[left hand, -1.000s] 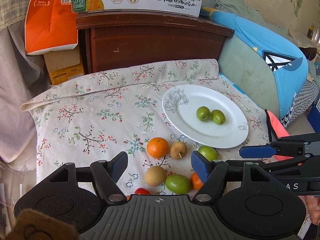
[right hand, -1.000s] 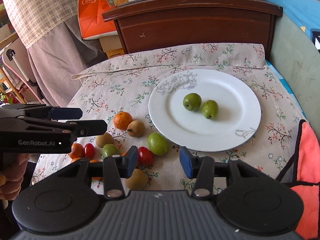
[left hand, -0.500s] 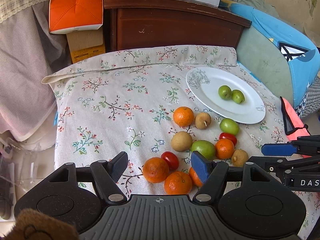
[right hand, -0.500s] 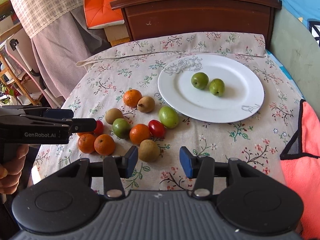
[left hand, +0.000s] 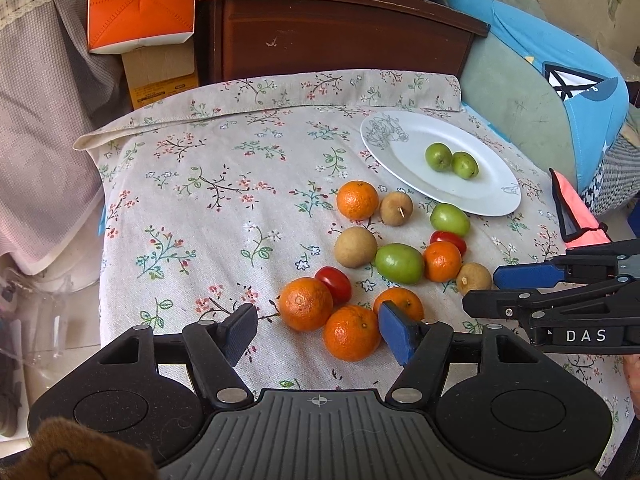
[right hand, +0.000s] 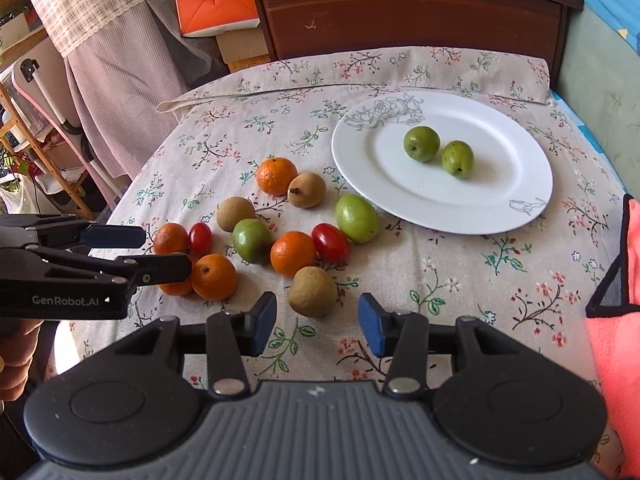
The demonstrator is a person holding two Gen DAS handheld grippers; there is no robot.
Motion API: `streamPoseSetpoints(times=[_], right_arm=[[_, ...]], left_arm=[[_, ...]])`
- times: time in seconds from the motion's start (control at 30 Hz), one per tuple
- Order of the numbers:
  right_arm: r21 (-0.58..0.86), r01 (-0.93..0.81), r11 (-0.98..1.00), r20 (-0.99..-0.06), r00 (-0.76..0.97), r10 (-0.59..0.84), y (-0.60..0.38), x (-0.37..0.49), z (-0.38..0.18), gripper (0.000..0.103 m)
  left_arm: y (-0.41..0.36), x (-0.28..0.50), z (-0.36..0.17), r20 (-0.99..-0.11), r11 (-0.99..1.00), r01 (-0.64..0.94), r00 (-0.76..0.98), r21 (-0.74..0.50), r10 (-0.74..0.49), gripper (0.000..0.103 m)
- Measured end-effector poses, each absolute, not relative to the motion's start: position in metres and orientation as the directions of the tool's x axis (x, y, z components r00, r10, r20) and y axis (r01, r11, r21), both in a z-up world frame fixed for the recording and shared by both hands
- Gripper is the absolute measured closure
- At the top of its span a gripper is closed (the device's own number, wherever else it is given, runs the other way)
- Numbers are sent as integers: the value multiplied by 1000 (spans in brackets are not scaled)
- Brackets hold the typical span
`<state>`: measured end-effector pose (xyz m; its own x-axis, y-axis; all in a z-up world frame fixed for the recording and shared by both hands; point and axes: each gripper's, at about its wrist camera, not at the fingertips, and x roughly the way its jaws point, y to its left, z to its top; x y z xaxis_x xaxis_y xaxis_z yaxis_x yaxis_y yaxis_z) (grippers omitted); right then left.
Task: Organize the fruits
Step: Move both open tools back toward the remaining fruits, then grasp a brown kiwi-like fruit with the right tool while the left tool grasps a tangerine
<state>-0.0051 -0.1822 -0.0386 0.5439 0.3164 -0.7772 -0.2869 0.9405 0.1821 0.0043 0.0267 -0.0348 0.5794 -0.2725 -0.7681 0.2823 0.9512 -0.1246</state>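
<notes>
A white plate (left hand: 404, 148) (right hand: 500, 208) at the back right of the floral cloth holds two small green fruits (left hand: 438, 157) (right hand: 421, 143). In front of it lie several loose oranges (left hand: 352, 333) (right hand: 293, 253), brown fruits (left hand: 355, 247) (right hand: 312, 291), green fruits (left hand: 399, 263) (right hand: 356, 218) and red tomatoes (left hand: 334, 285) (right hand: 330, 242). My left gripper (left hand: 318, 332) (right hand: 160, 252) is open and empty, its fingertips either side of the nearest oranges. My right gripper (right hand: 317, 324) (left hand: 480, 290) is open and empty, just short of a brown fruit.
A dark wooden cabinet (left hand: 340, 36) with a milk carton box on top stands behind the cloth-covered table. An orange box (left hand: 140, 4) sits to its left. A blue cushion (left hand: 560, 92) and a pink cloth (right hand: 616, 292) lie at the right.
Both grippers have pulled back toward me and away from the plate, bringing the whole cluster of loose fruit into view. Both stayed open; no fruit has moved.
</notes>
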Motion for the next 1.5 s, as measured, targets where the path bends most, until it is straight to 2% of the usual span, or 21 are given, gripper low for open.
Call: streamPoseSetpoints(times=[0.07, 0.2, 0.33, 0.4, 0.87, 0.97, 1.03, 1.07, 1.5], right_arm=[[177, -288, 941, -778, 544, 313, -181, -4, -40, 62], [182, -289, 940, -776, 545, 318, -181, -3, -42, 76], [169, -284, 944, -778, 550, 305, -181, -2, -41, 76], [179, -273, 945, -779, 547, 306, -185, -1, -41, 76], [231, -253, 939, -769, 544, 336, -186, 4, -46, 73], [226, -255, 940, -770, 545, 333, -185, 4, -46, 75], [228, -253, 940, -770, 544, 333, -185, 4, -45, 76], [226, -253, 941, -771, 544, 331, -185, 4, -45, 76], [211, -255, 943, -762, 561, 323, -187, 0, -35, 76]], left_arm=[[26, 2, -35, -769, 948, 291, 575, -126, -279, 39], [22, -2, -36, -770, 937, 322, 561, -136, -305, 41], [19, -3, -41, -781, 933, 333, 545, -133, -306, 54], [20, -2, -43, -782, 935, 329, 543, -135, -304, 56], [9, -1, -46, -769, 933, 351, 575, -74, -278, 55], [10, -1, -46, -767, 933, 352, 578, -76, -280, 60], [11, -1, -46, -767, 932, 351, 574, -85, -287, 71], [11, -1, -45, -768, 932, 351, 571, -92, -291, 72], [8, -11, -37, -762, 929, 355, 571, -105, -304, 73]])
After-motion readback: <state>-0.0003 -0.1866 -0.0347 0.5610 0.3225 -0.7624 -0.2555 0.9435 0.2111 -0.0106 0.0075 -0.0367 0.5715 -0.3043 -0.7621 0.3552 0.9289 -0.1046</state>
